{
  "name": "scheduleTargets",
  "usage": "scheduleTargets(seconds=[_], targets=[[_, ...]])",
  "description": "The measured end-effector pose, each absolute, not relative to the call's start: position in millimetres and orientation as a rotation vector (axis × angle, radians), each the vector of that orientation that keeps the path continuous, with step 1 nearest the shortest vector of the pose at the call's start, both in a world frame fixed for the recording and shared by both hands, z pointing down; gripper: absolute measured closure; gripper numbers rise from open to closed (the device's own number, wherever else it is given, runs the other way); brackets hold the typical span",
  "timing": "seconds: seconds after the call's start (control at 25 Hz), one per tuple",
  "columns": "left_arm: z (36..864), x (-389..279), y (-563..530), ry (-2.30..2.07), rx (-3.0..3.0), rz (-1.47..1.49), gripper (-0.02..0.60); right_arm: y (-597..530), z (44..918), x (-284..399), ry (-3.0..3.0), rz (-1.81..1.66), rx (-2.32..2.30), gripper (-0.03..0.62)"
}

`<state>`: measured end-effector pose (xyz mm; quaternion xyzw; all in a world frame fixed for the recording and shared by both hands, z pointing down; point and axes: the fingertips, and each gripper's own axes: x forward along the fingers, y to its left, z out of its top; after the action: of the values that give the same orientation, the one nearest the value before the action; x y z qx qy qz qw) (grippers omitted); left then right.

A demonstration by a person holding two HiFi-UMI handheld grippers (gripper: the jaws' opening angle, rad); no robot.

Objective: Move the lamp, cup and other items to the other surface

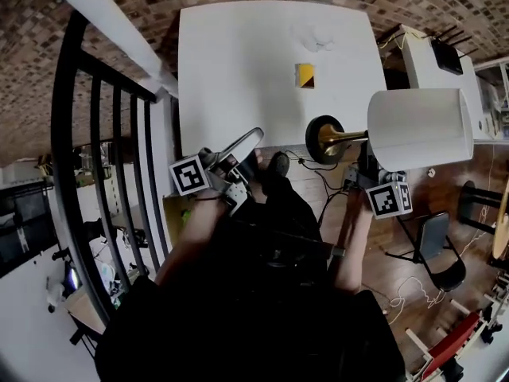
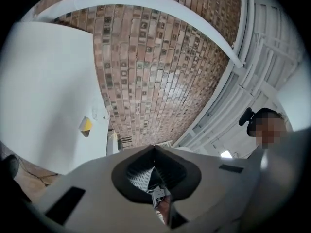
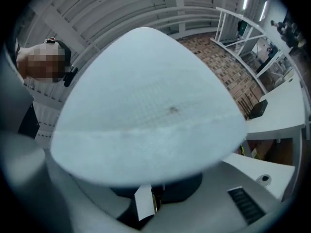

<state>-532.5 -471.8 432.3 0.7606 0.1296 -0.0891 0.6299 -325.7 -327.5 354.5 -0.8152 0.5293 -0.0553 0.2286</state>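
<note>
The lamp is off the surface and lies almost level in the head view: white shade (image 1: 419,128), brass stem (image 1: 342,138), round black base (image 1: 322,139) over the near edge of the white table (image 1: 238,70). My right gripper (image 1: 370,159) is shut on the stem just below the shade. In the right gripper view the shade (image 3: 146,106) fills the picture, and the brass stem with a white tag shows between the jaws (image 3: 153,200). My left gripper (image 1: 253,138) hangs at the table's near edge, shut and holding nothing (image 2: 154,148). A small yellow item (image 1: 305,76) (image 2: 86,125) lies on the table.
A black railing (image 1: 103,173) runs along the left. A white desk (image 1: 445,62) with a black box stands at the right. A folding chair (image 1: 441,253) and cables are on the wooden floor below. A faint pale thing (image 1: 314,38) lies far on the table.
</note>
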Motion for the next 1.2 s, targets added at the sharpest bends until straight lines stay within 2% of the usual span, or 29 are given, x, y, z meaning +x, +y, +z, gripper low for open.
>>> scheduleTargets(seconds=[0.4,0.8,1.2], targets=[[403.2,-479.3,-394.9,0.427,1.781,-0.125,0.581,-191.5,322.6,-291.8,1.241,-0.024,-2.288,0.519],[402.4,-410.9,-204.4,0.558,1.783,0.017,0.581,7.8,325.5,-255.3,1.097,0.052,-2.333,0.519],[408.5,-349.2,-79.8,0.649,1.790,0.101,0.581,143.8,343.8,-220.1,0.992,0.092,-2.388,0.519]])
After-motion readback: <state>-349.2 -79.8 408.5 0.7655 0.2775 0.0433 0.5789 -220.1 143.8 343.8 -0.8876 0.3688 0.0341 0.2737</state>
